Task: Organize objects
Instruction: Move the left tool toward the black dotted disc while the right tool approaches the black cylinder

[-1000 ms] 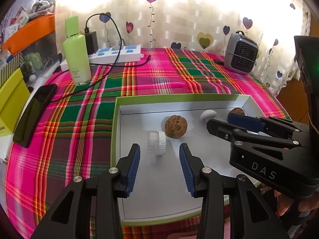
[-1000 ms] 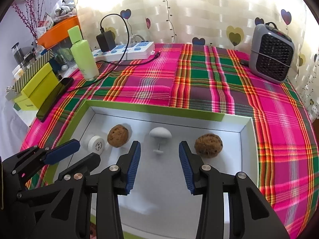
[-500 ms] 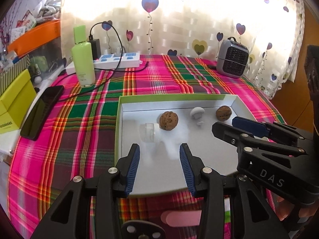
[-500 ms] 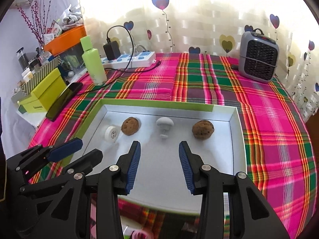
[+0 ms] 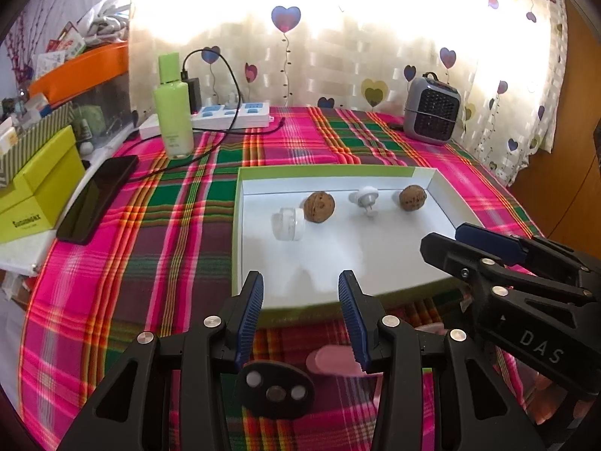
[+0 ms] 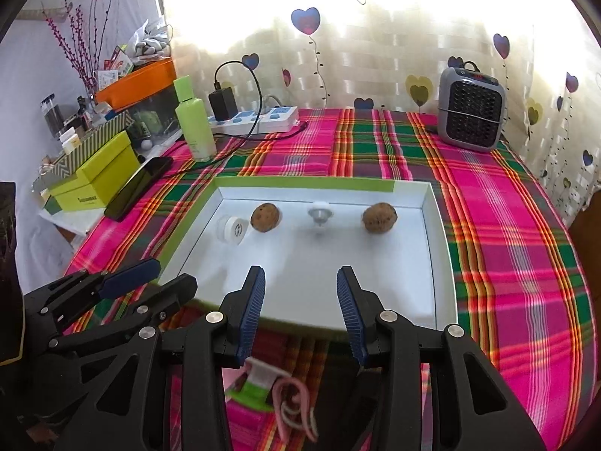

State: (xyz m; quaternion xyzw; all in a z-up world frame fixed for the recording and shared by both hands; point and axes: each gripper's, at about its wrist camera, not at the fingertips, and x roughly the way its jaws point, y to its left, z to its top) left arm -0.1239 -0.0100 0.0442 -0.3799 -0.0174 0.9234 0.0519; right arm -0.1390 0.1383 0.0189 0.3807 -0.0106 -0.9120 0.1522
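Both tongs, left (image 5: 300, 312) and right (image 6: 300, 308), have withdrawn from the tray (image 5: 236, 225), half open and empty. Two walnuts (image 5: 319, 206), cap and jar remain inside; more items await nearer the bench edge.

My table wears a pink-and-green plaid cloth (image 6: 507, 225). Behind it hangs a pale curtain (image 6: 375, 49) printed with hearts, sunlight blazing through. Left of the curtain stands a white wall (image 6: 33, 75); right of the curtain, brown wooden panelling (image 5: 563, 188).
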